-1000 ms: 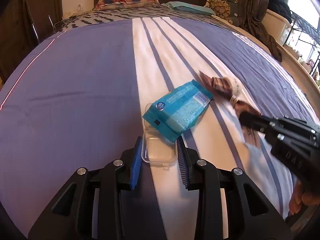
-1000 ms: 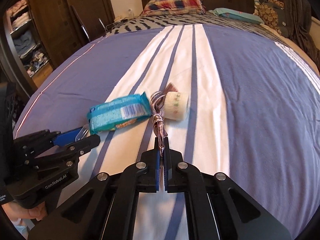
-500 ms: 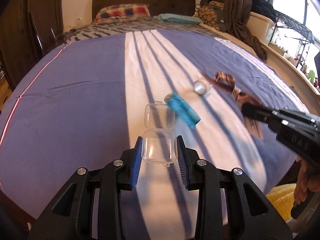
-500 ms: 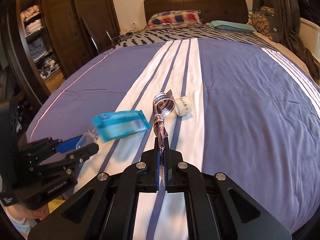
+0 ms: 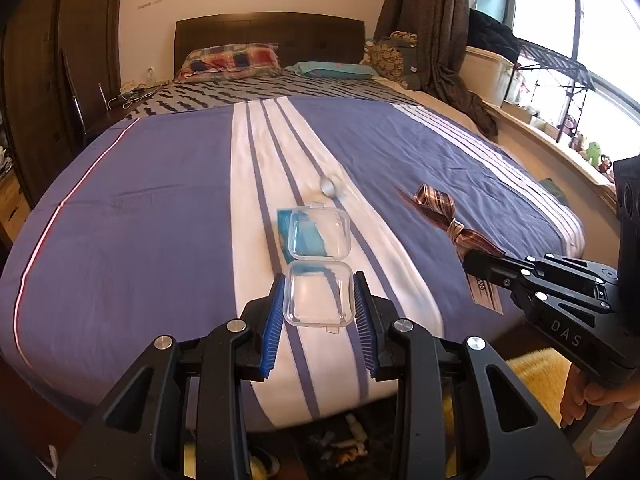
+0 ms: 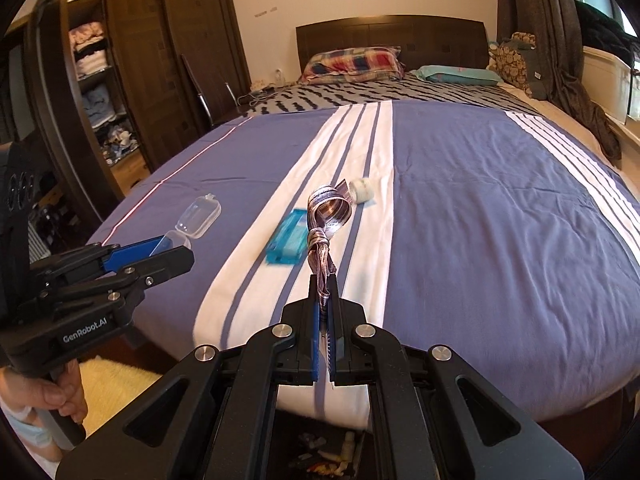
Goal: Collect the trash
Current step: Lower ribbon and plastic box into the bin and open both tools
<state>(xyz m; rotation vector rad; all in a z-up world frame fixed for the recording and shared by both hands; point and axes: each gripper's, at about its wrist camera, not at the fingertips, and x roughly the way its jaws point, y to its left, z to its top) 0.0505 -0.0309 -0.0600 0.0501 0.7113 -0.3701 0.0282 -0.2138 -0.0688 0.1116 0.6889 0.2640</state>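
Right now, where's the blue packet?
On the bed's white stripe, blue packet lies between the held clear case and wrapper, near the tape roll.

Right tongs (image 6: 325,300) clamped on knotted wrapper (image 6: 324,220), lifted above bed (image 6: 480,220); left tongs (image 6: 160,254) pinching clear case (image 6: 192,222) near bed's left edge; blue packet (image 6: 289,238) lying between.
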